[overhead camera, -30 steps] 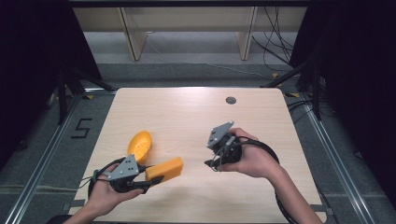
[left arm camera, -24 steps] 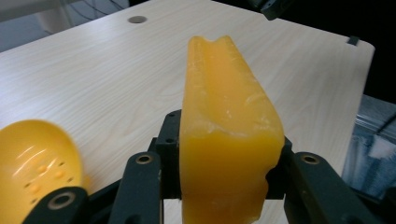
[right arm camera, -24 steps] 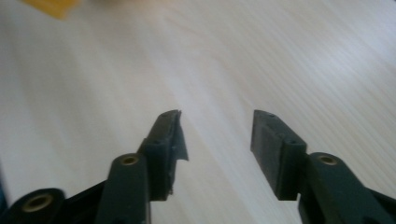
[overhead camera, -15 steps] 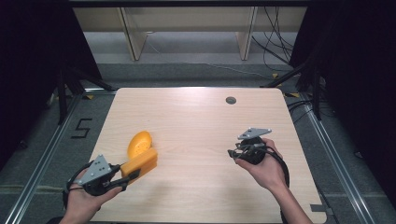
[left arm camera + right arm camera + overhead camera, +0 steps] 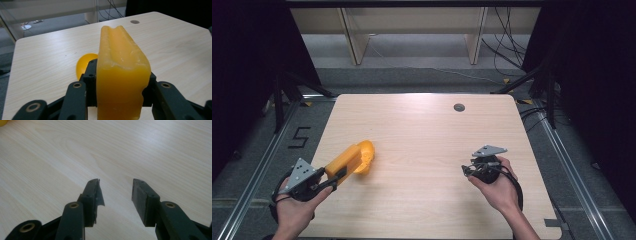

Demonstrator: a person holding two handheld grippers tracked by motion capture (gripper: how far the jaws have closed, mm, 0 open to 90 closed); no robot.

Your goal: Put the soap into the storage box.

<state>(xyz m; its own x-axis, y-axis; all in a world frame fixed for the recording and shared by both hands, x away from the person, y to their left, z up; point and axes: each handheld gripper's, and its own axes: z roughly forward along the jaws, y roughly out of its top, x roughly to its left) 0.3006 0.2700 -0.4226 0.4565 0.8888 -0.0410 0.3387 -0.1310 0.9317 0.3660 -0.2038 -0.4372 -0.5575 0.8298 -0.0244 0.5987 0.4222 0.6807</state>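
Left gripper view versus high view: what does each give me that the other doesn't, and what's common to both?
Left gripper view adds: the groove along the block and the left gripper with its pads pressing the block's sides. High view adds: the right gripper, whose jaws have just been closing with nothing between them, and the floor's 5. Both share: the block, the orange dome behind it, the table and its plug.

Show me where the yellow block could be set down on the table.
Bare wood runs from the yellow round piece across to the right tongs, and over the whole far half up to the dark hole. Only the near-left is crowded, where the left tongs hold the block.
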